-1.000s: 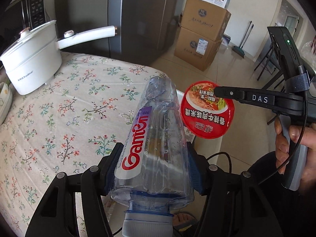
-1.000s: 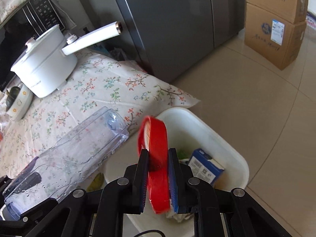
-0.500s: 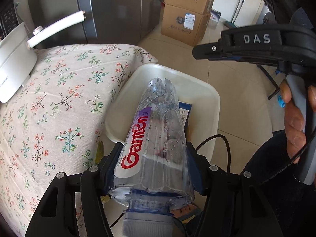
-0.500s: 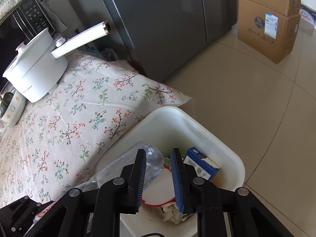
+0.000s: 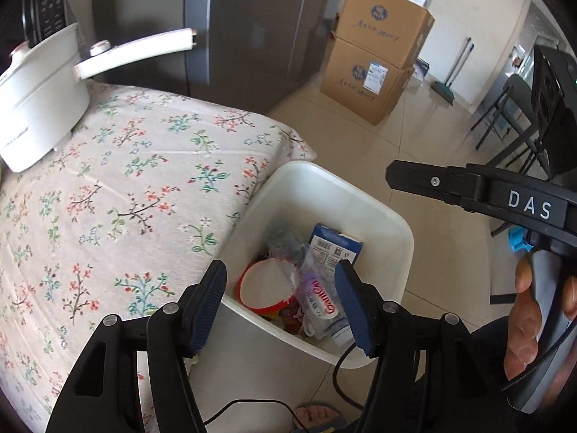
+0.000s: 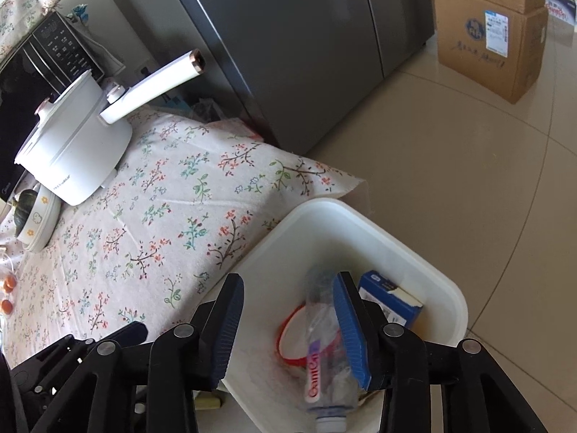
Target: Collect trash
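One white bin (image 5: 375, 213) holds one clear plastic bottle (image 5: 321, 299), one red-rimmed bowl (image 5: 263, 285) and one blue-and-white carton (image 5: 335, 245). Two hand-held grippers are visible: the left hand-held gripper (image 5: 281, 303) and the right hand-held gripper (image 6: 292, 324). One white pot (image 6: 75, 148) stands on one floral-covered bench (image 6: 151, 216). Two cardboard boxes (image 5: 375, 61) are stacked by the wall. One microwave (image 6: 43, 57) sits behind the pot.

Table under floral cloth (image 6: 173, 216): white pot (image 6: 75, 144) far left, patterned bowl (image 6: 39, 220) just beside it. Tiled floor (image 6: 468, 166): white bin (image 6: 389, 241) near right, cardboard boxes (image 6: 494, 43) far.
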Demonstrator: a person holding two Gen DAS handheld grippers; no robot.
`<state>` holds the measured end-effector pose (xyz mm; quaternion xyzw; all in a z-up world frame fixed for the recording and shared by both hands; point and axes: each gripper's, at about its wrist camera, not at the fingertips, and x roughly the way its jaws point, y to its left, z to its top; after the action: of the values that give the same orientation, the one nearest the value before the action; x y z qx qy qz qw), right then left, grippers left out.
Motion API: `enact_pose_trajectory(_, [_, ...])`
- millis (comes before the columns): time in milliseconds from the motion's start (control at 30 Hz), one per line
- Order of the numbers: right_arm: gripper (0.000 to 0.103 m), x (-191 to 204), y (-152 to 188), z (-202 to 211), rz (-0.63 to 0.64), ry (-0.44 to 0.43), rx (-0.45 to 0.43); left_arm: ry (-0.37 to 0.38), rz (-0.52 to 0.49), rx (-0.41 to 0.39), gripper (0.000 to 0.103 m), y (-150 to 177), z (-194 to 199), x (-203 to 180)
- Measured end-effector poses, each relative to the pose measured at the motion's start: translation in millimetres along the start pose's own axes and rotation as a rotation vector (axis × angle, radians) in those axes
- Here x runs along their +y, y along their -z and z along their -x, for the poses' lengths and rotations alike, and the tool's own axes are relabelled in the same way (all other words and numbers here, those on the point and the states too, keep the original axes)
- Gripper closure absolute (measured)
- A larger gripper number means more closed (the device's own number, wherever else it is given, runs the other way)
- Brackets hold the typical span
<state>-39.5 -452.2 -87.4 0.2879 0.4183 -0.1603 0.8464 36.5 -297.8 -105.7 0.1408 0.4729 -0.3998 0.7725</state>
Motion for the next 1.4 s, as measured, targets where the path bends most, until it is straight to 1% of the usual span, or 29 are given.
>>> enact_pose_trajectory(33, [0.055,0.1,-0.3,0.5,-0.007,-0.016,0.001,-0.013,0.017,-0.006,0.038,0.8,4.6,4.9])
enact_pose_trajectory(100, [0.048,3.2,0.5,1.4,-0.005,-0.043,0.002,-0.039,0.060,-0.014,0.037,3.9,13.8,15.5])
enact_pose_trajectory(133, [0.044,6.6,0.9,1.6,0.005,-0.041,0.002,-0.061,0.081,-0.016,0.037,5.3,18.2,20.6])
enact_pose_trajectory(200, [0.041,14.6,2.9,2.1,0.032,-0.032,0.000,-0.112,0.118,-0.028,0.035,7.7,27.4,31.2])
enact_pose_trajectory(267, [0.041,23.8,4.7,4.6,0.053,-0.051,-0.006,-0.160,0.136,-0.056,0.034,10.9,41.3,39.7])
enact_pose_trajectory(333, [0.038,35.6,7.5,9.7,0.090,-0.085,-0.020,-0.227,0.162,-0.100,0.034,13.2,58.6,49.9])
enact_pose_trajectory(400, [0.030,51.2,11.4,16.7,0.148,-0.102,-0.049,-0.287,0.191,-0.140,0.030,16.7,74.7,57.4])
enact_pose_trajectory(467, [0.026,66.5,15.6,23.2,0.201,-0.104,-0.083,-0.325,0.212,-0.176,0.028,22.8,90.0,62.5])
enact_pose_trajectory(567, [0.021,89.8,23.5,27.4,0.281,-0.119,-0.103,-0.382,0.236,-0.221,0.024,34.0,110.2,67.5])
enact_pose_trajectory(633, [0.019,103.2,29.6,27.9,0.329,-0.127,-0.104,-0.421,0.270,-0.239,0.023,43.9,124.4,72.4])
enact_pose_trajectory(700, [0.015,114.6,35.9,27.1,0.367,-0.126,-0.104,-0.451,0.303,-0.274,0.022,55.7,139.6,76.9])
enact_pose_trajectory(767, [0.013,122.5,41.8,26.2,0.392,-0.117,-0.109,-0.489,0.328,-0.307,0.020,68.0,150.8,78.4])
enact_pose_trajectory(867, [0.012,129.8,49.0,24.6,0.424,-0.099,-0.108,-0.550,0.333,-0.347,0.016,86.3,163.4,78.4])
enact_pose_trajectory(900, [0.012,131.9,51.1,24.5,0.432,-0.095,-0.104,-0.560,0.332,-0.354,0.014,91.2,165.5,79.4])
enact_pose_trajectory(933, [0.011,132.9,53.3,24.6,0.434,-0.090,-0.099,-0.552,0.331,-0.353,0.014,95.3,165.5,81.2])
enact_pose_trajectory(1000, [0.009,130.0,57.0,23.7,0.406,-0.071,-0.082,-0.515,0.348,-0.323,0.013,102.7,161.2,86.8])
enact_pose_trajectory(1100, [0.009,114.7,61.7,23.5,0.291,-0.051,-0.048,-0.453,0.373,-0.275,0.014,111.0,151.3,89.6])
enact_pose_trajectory(1167, [0.008,106.1,66.8,28.2,0.239,-0.028,-0.048,-0.423,0.361,-0.272,0.014,113.9,149.4,84.7])
enact_pose_trajectory(1233, [0.008,102.2,75.3,36.7,0.227,0.013,-0.076,-0.406,0.339,-0.277,0.014,114.0,149.2,78.3])
enact_pose_trajectory(1367, [0.005,99.3,92.2,47.6,0.250,0.045,-0.100,-0.401,0.267,-0.291,0.013,113.4,147.6,59.9])
enact_pose_trajectory(1400, [0.004,97.9,95.7,48.6,0.258,0.049,-0.101,-0.386,0.257,-0.287,0.013,113.6,146.0,57.4])
